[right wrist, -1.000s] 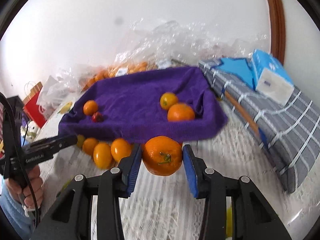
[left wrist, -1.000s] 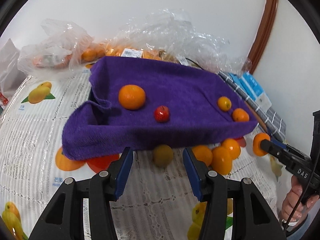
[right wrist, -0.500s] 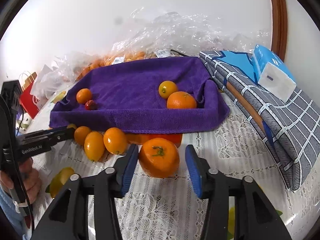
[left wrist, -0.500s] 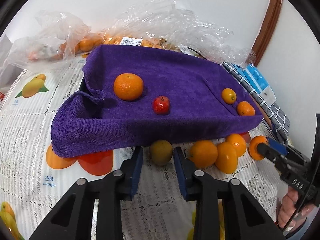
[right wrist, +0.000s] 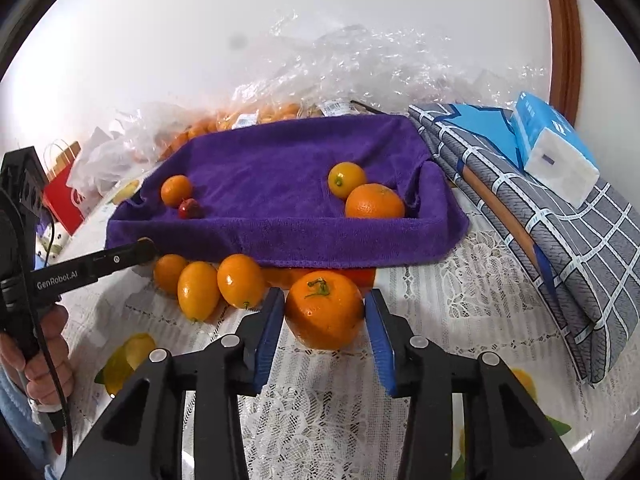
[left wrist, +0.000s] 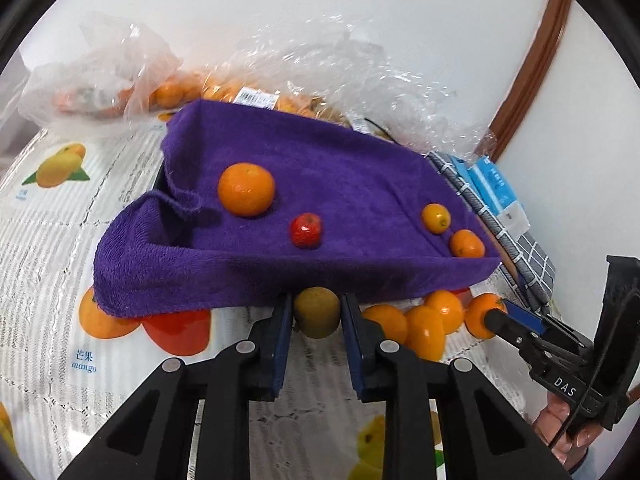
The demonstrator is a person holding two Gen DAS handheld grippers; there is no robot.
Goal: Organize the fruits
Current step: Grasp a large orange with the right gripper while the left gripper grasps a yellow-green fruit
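The left gripper (left wrist: 316,312) has its fingers (left wrist: 280,340) clamped on a small greenish-brown fruit (left wrist: 317,312) at lower centre of the left wrist view, the fruit sitting against the front edge of the purple towel (left wrist: 340,184) that lines a shallow tray. In the right wrist view the right gripper (right wrist: 325,312) has its fingers (right wrist: 267,332) closing around a large orange with a green stem (right wrist: 325,310) at lower centre; the blue pads touch both sides of it and it rests on the lace-covered counter (right wrist: 440,300). Just left of that orange lie three smaller oranges (right wrist: 240,280) in a row on the counter, hard against the towel's front edge. On the towel, in the left wrist view, an orange (left wrist: 246,189) sits left of centre with a small red fruit (left wrist: 306,230) just to its lower right, and two little oranges (left wrist: 436,218) lie near the towel's right corner. Behind the towel, along the top of both views, crumpled clear plastic bags (left wrist: 340,64) hold more oranges. At the right of the right wrist view a folded grey-and-blue checked cloth (right wrist: 560,240) carries a blue tissue pack (right wrist: 552,148). A red paper bag (right wrist: 64,196) stands at far left of that view.
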